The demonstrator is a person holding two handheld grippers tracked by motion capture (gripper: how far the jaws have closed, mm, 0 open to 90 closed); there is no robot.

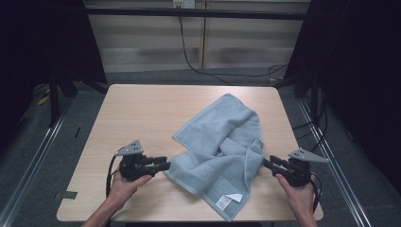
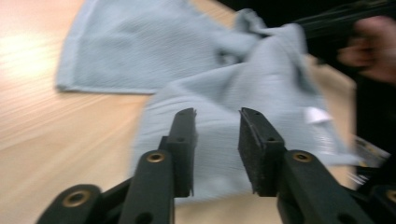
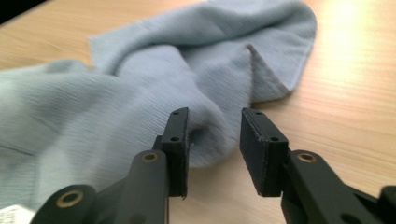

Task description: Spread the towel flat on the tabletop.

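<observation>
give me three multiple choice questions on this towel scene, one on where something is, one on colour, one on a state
1. Where is the white label on the towel?
A. at the near corner, toward the person
B. at the far corner
C. hanging off the table's left edge

2. What colour is the towel?
A. dark red
B. pale blue-grey
C. yellow

3. How does the towel lie on the table?
A. rolled into a tight tube
B. folded in a neat square
C. loose and rumpled, partly bunched

Answers:
1. A, the high view shows the label on the corner closest to the near table edge.
2. B, it looks pale blue-grey in all three views.
3. C, folds and a bunched ridge run through its middle, between the left hand-held gripper and the right hand-held gripper, whose jaws stand apart at its edges.
</observation>
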